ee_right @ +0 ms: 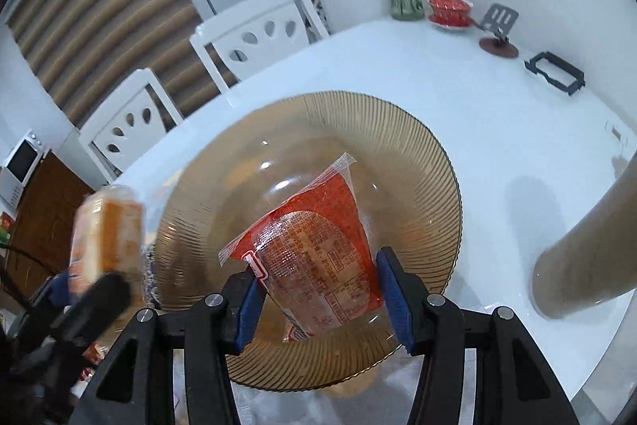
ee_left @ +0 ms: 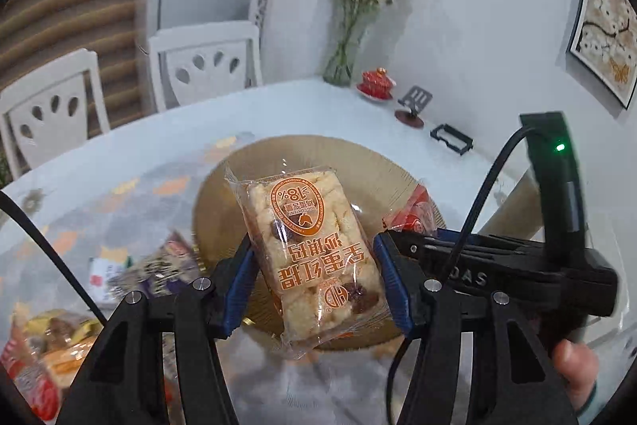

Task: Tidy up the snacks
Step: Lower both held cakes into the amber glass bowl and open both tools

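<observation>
Above the brown plate (ee_right: 418,146) on the white worktop (ee_right: 497,114), the left tongs (ee_left: 314,265) are pinching a pale rice-cake pack (ee_left: 310,253), and the right tongs (ee_right: 318,285) are pinching a red snack pack (ee_right: 314,245). Both should be coming down low (side by side, not bumping) before letting go.

Bright, even indoor light; glare on plate (ee_right: 418,162); fisheye bending edges; left-side snacks (ee_left: 51,353) motion-blurred.

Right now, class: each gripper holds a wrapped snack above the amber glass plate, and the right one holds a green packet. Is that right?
One detail is wrong: the packet between the right gripper's jaws is red, as the right wrist view shows. Each gripper does hold a wrapped snack above the amber glass plate.
</observation>
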Available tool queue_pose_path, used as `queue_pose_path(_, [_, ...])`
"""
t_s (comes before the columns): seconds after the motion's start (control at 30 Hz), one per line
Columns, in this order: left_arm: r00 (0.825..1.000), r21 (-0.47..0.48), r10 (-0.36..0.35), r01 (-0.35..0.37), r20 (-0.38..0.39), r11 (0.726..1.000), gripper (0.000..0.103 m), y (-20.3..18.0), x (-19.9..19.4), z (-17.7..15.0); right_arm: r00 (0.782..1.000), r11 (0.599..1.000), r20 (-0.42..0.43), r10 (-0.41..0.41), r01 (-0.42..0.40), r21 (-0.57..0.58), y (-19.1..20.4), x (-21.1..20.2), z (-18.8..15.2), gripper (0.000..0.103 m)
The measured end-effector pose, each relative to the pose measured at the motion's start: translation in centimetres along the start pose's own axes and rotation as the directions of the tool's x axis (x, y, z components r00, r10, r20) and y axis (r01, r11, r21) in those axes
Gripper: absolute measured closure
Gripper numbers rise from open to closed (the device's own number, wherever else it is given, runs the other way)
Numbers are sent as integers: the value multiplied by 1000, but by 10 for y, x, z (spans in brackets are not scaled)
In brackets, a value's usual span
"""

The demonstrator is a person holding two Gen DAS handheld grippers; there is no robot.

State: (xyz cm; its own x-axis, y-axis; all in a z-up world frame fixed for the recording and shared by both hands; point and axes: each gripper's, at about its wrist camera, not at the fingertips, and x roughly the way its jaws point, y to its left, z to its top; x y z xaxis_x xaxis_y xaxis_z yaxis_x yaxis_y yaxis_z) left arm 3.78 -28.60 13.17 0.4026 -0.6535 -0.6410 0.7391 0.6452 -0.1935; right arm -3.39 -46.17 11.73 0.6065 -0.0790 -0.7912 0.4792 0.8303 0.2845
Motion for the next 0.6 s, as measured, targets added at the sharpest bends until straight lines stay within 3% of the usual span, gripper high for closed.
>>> queue_pose_path(0.07, [1000, 9, -23, 23, -5, 1000, 46, 1, 11, 3, 1000, 1000, -18, -13, 13, 14, -5, 4, 3, 49])
queue_pose_path(0.13, [1000, 16, -16, 16, 0, 1000, 25, 4, 14, 4, 1000, 999, -21, -13, 14, 30, -10, 6, 3, 43])
queue_pose_path(0.2, [1000, 8, -4, 4, 25, 1000, 18, 5, 12, 6, 1000, 999, -6, -19, 19, 42, -16, 2, 1, 41])
queue_pose_path(0.43, [998, -37, 19, -17, 56, 999, 18, 23, -18, -1, 1000, 1000, 9, 2, -2, -8, -7, -11, -10, 40])
queue_pose_path(0.6, [992, -95, 99, -92, 75, 991, 18, 43, -61, -22, 998, 991, -17, 67, -69, -112, 25, -19, -29, 40])
